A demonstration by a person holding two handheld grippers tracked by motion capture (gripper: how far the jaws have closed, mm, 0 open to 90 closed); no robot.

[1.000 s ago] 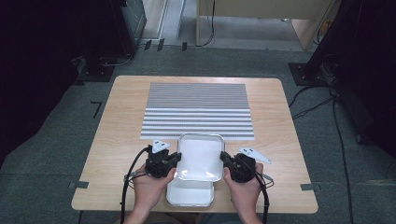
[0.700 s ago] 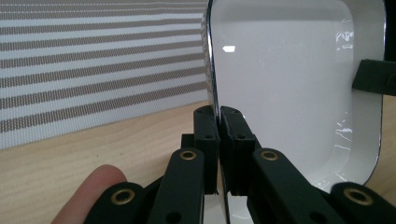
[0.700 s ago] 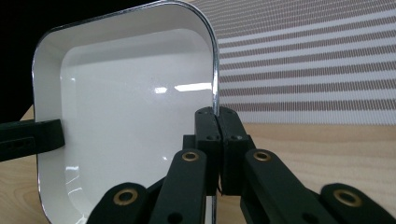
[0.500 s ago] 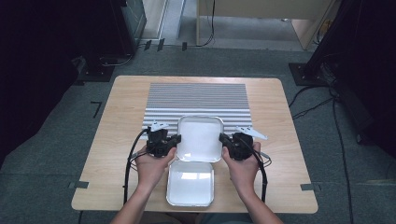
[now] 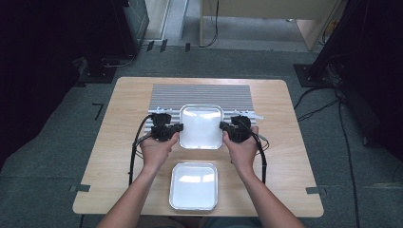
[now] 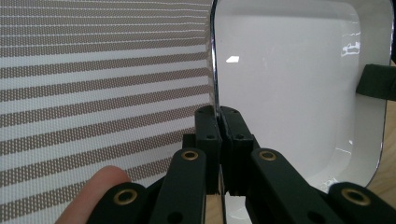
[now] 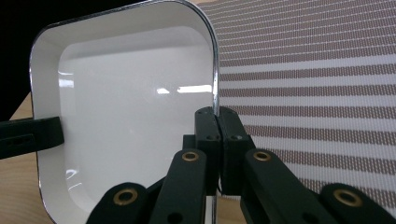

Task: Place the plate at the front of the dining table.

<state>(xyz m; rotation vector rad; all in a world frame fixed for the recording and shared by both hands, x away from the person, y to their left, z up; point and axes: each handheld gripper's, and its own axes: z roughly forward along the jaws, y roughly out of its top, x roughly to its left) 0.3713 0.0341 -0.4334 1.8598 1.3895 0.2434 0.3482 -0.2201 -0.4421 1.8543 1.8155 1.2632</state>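
The upper white tray [image 5: 201, 126], held level over the near edge of the striped mat [image 5: 199, 95], is clamped by its left rim in the left gripper [image 5: 175, 128] and by its right rim in the right gripper [image 5: 224, 127].

I count two white trays: one [image 5: 201, 126] between my two tongs, left [image 5: 177, 128] and right [image 5: 223, 127], one [image 5: 194, 185] at six o'clock. One striped mat [image 5: 199, 95], one desk [image 5: 123, 142].
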